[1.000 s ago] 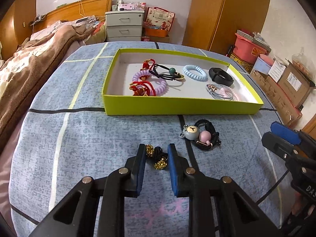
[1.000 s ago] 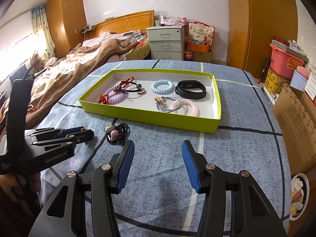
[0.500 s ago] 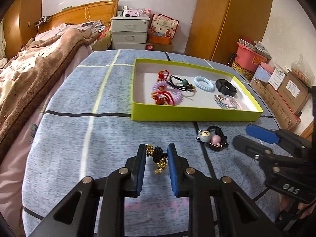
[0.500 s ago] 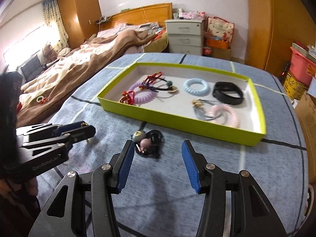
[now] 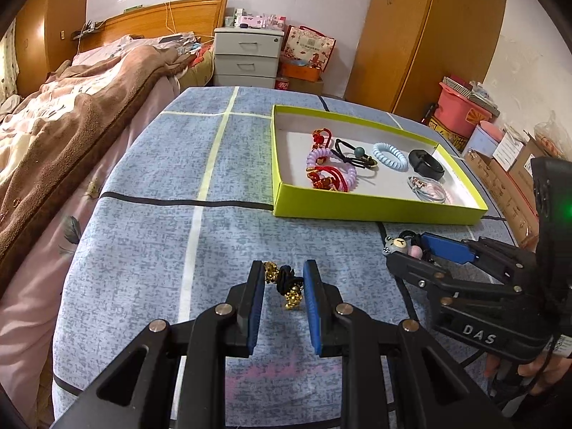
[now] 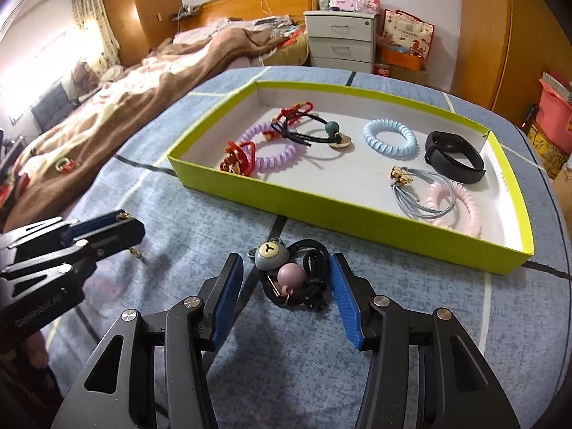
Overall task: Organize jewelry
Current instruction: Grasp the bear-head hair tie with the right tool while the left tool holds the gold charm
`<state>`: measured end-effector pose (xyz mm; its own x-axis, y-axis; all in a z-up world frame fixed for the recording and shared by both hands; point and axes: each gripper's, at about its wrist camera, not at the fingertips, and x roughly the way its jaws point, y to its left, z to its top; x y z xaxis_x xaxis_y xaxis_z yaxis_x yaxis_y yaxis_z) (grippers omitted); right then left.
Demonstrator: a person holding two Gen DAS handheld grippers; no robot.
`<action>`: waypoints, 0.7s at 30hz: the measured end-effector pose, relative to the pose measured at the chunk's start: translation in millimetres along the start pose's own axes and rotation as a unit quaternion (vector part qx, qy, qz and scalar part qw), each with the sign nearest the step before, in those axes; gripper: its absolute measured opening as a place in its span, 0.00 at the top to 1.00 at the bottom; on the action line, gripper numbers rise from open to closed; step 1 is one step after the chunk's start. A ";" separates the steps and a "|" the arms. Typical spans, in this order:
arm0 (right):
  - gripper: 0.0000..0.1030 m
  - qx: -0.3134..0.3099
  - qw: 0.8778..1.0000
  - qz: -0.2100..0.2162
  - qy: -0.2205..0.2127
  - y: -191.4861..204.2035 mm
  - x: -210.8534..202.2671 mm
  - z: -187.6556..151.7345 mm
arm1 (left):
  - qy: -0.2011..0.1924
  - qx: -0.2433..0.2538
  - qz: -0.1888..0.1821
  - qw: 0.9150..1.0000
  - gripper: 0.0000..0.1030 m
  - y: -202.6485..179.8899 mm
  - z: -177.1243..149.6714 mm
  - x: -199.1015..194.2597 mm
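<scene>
Left gripper clamps a beaded tie. Right gripper, wide, straddles the bear tie at lower centre. Close squarely on its cord.

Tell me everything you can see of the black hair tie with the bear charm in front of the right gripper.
The black cord hair tie with the grey bear-face charm lies bunched in loose loops on the blue patterned tablecloth, just outside the near wall of the yellow-green cardboard tray. A pink ball bead, a smaller pink bead and a thin gold ring sit beside the bear. It rests between the open blue-padded fingers of the right gripper, which do not press it.
</scene>
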<state>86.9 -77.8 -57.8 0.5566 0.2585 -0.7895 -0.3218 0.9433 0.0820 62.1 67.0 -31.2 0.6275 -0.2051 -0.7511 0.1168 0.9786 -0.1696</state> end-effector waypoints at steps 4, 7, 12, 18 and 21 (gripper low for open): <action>0.51 -0.007 1.000 -0.025 0.004 3.2 4.2 2.5 | 0.003 -0.002 -0.001 1.000 0.78 0.9 0.8 1.9; 0.51 -0.009 0.999 -0.032 0.000 4.5 4.5 1.2 | 0.001 -0.001 -0.002 1.000 0.78 0.5 1.8 1.2; 0.53 -0.001 1.000 -0.029 -0.004 0.7 2.4 -1.9 | 0.002 0.002 -0.003 1.000 0.78 -1.3 2.4 2.7; 0.74 0.016 0.999 -0.039 -0.008 -7.4 -2.9 -4.5 | 0.004 0.003 -0.005 1.000 0.78 -5.2 3.4 3.9; 0.76 0.023 0.999 -0.035 -0.010 -10.6 -4.7 -6.2 | 0.005 0.005 -0.003 1.000 0.78 -7.1 3.5 4.4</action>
<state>83.0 -90.3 -58.7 0.5915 0.1956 -0.7823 -0.2471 0.9674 0.0550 66.8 59.2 -31.1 0.6196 -0.2119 -0.7557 0.1289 0.9773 -0.1684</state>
